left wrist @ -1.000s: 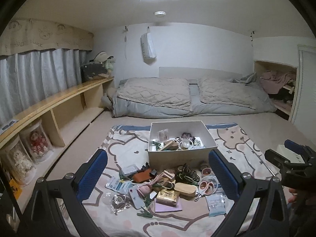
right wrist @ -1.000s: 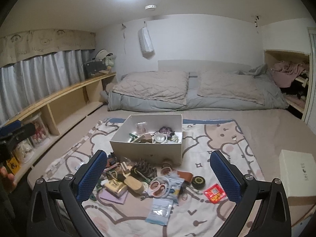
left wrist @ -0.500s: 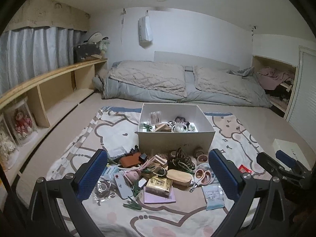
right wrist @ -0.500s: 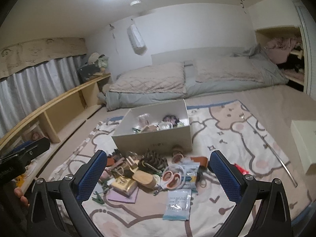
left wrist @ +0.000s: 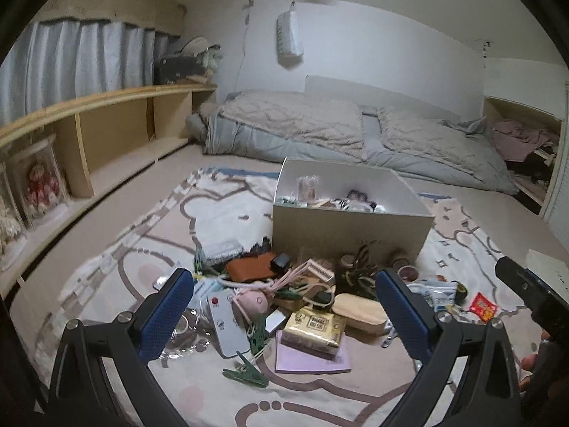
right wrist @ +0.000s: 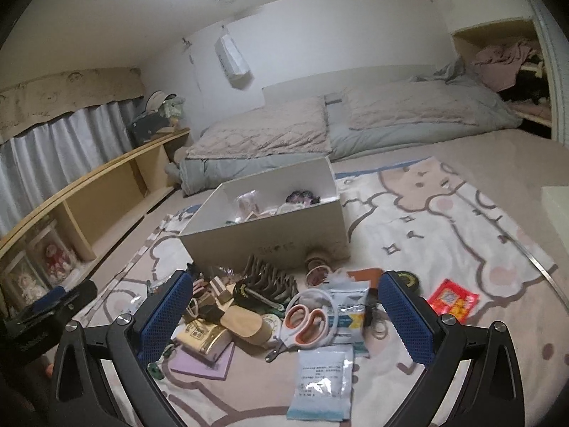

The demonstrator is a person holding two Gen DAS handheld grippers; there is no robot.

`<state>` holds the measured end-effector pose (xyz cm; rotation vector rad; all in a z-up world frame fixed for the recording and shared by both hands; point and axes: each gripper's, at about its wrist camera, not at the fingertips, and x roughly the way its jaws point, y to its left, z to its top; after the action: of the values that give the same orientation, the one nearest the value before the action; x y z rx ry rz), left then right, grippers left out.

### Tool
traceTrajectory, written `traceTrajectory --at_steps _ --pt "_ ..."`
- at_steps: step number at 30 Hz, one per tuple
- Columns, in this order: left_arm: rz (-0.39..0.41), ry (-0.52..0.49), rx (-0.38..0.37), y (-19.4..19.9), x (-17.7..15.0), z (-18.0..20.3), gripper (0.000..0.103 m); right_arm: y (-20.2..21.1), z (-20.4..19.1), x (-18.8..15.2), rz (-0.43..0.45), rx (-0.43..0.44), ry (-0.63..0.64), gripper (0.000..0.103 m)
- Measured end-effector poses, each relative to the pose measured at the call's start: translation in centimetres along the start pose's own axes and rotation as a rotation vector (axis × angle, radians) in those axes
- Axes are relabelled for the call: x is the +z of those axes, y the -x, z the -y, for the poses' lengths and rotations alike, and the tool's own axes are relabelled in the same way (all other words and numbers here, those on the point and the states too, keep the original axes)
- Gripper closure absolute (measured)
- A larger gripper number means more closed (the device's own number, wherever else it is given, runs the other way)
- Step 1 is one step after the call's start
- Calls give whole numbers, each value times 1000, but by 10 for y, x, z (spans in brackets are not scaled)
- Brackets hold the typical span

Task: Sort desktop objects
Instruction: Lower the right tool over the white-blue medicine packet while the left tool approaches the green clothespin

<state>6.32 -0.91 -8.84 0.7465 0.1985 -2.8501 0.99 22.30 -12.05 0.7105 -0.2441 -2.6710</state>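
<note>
A pile of small objects lies on a patterned blanket (left wrist: 220, 213) before a white box (left wrist: 350, 227) that holds several items. My left gripper (left wrist: 284, 315) is open and empty above the pile's near side, over a white remote (left wrist: 224, 320), a gold packet (left wrist: 314, 327) and a purple pad (left wrist: 309, 357). My right gripper (right wrist: 284, 315) is open and empty above orange-handled scissors (right wrist: 304, 322) and blue-white sachets (right wrist: 322, 379). The box (right wrist: 270, 227) stands behind them. The right gripper shows at the left wrist view's right edge (left wrist: 526, 291).
A green clip (left wrist: 245, 373) lies near the front. A red packet (right wrist: 451, 299) and a black tape roll (right wrist: 407, 279) lie right of the pile. A wooden shelf (left wrist: 106, 124) runs along the left. Bedding (left wrist: 320, 131) lies behind the box. A white box (right wrist: 556, 210) sits far right.
Both grippers have moved down and closer to the pile; the objects fill more of each view. Both stay open and empty.
</note>
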Motion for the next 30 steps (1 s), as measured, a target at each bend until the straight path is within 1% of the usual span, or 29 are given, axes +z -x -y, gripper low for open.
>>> traceTrajectory --at_steps 3,5,10,14,16,20,23,30 --pt "-3 13 20 -17 -9 -3 0 -16 5 -9 -21 18 13 0" --pt "-12 24 15 -26 -15 -3 0 -25 10 -15 -39 22 17 0" --pt "-72 39 4 -47 -31 -3 0 -48 25 -30 -107 31 0 0" --pt "-117 22 20 -59 -44 -1 0 -56 33 -38 -115 41 -5 0" --pt "-144 32 23 -65 -52 -3 0 -58 38 -43 -136 25 -3 0" --pt "-188 28 45 -72 -62 -5 0 -56 47 -48 -150 8 -13 0" --pt "-189 19 64 -72 -66 -9 0 -54 52 -48 -152 -4 2 0" --pt "-187 3 101 -73 -70 -15 0 -52 60 -55 -176 -48 81 0"
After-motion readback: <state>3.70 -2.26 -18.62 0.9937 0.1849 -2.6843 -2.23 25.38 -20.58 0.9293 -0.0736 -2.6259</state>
